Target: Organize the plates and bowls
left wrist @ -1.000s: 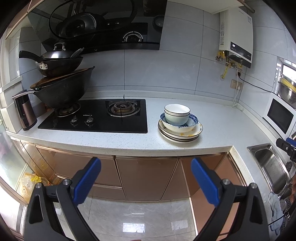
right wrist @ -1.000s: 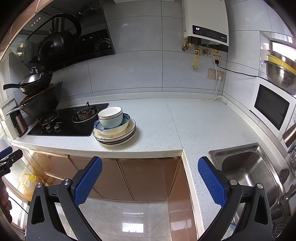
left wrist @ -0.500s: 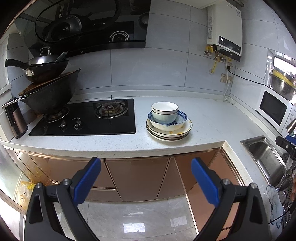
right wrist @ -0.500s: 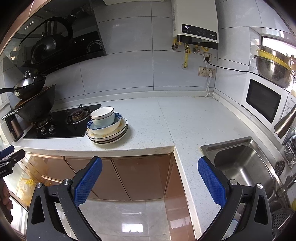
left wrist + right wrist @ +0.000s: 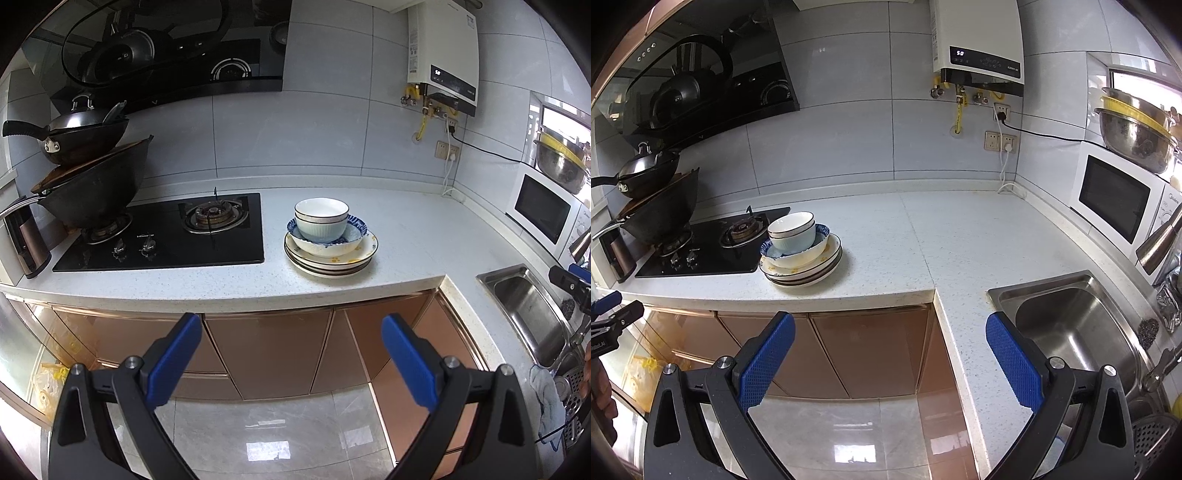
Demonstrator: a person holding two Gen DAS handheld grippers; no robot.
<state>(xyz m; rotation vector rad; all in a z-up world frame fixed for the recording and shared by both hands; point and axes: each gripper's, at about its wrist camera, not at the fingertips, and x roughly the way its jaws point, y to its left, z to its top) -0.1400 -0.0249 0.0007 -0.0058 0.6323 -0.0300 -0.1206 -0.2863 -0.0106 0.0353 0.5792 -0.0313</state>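
Bench of white speckled stone runs in an L, with the black glass gas hob at its left end and the stainless steel sink at its right. On it, just right of the hob and near the front edge, stands the one pile of crockery: a stack of wide white plates with dark rims, on these a shallow white bowl with yellow marks, inside it a blue-patterned bowl, and on top a pale ribbed bowl with a dark rim line. The pile stands upright and is round, so it has no long axis to align with.

From the left claw the pile lies at about twelve o'clock, a shade to one, straight ahead over the cabinet fronts. From the right claw it lies near eleven o'clock, off to the left. By my judgement the left one has the squarer line to it, and neither is close yet. Both claws are spread wide and hold nothing, with floor and cabinet doors showing between their blue pads.
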